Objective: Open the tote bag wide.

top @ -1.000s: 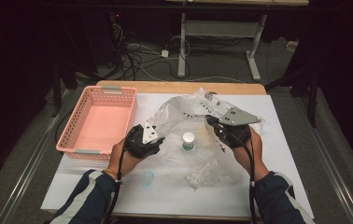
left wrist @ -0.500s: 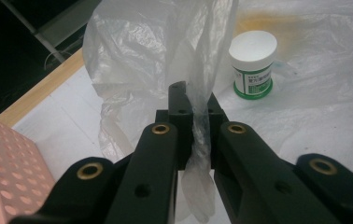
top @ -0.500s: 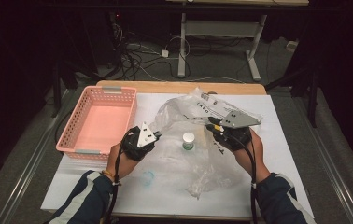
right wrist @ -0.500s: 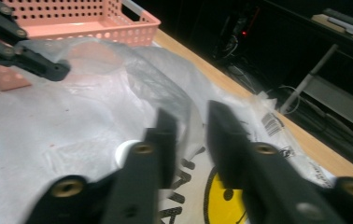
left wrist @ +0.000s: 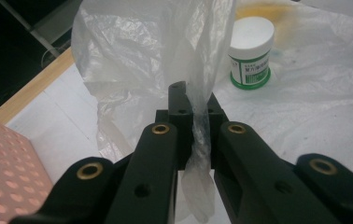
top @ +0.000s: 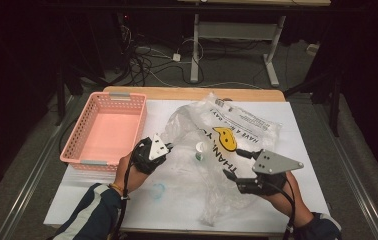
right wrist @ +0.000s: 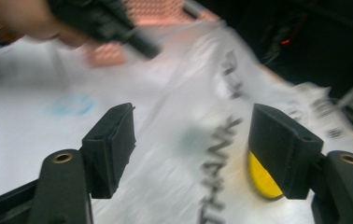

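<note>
Left gripper [left wrist: 193,109] clamped on plastic bag [top: 237,125] printed "THANK"; right gripper [right wrist: 191,149] just opening, nothing gripped.

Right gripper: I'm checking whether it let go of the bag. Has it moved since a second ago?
Yes. The right gripper, jaws open, drew back from the table's far edge toward the person.

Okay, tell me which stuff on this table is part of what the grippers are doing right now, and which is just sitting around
In the job:
- plastic bag, pinched by the shut left gripper
- small white jar on the bag
- right gripper, jaws open over the bag, just been opening

Lying about:
- pink basket
- blue ring mark on the white sheet
</note>
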`<state>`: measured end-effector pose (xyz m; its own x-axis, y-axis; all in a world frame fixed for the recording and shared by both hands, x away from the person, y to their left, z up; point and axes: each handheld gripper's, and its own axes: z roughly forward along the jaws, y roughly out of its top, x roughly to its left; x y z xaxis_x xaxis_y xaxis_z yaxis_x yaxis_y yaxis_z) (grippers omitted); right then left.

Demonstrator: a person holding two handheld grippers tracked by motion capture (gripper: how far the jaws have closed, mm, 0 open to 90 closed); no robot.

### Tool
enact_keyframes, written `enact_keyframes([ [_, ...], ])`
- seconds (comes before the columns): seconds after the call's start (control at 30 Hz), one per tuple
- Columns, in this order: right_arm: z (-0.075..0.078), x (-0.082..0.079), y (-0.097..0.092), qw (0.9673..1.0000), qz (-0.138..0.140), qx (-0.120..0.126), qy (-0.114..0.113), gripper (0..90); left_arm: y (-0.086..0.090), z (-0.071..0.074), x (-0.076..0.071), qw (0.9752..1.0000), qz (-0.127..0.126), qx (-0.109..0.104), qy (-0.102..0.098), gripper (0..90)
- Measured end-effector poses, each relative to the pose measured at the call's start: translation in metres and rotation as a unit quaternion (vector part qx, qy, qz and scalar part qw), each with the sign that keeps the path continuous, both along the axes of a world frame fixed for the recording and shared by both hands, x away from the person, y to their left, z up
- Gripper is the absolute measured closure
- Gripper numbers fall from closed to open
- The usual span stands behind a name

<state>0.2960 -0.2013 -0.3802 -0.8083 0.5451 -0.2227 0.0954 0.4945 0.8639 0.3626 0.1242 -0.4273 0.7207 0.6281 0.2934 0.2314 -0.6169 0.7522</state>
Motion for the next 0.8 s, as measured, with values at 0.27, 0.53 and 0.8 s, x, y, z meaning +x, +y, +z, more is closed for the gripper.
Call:
enact_keyframes([
  [0.27,-0.039,-0.017,-0.006,0.9956,0.043,-0.058,0.060,22.5,-0.002,-0.003,-0.001,1.0000,-0.003,0.005,0.002,86.1],
  [0.53,-0.069,-0.017,0.011,0.9845,0.082,-0.126,0.090,19.1,-0.002,-0.003,0.000,1.0000,-0.003,0.006,0.001,86.1],
  [0.8,-0.079,-0.011,0.017,0.9815,0.070,-0.159,0.081,72.5,-0.001,-0.003,0.001,1.0000,-0.002,0.009,0.002,86.0],
])
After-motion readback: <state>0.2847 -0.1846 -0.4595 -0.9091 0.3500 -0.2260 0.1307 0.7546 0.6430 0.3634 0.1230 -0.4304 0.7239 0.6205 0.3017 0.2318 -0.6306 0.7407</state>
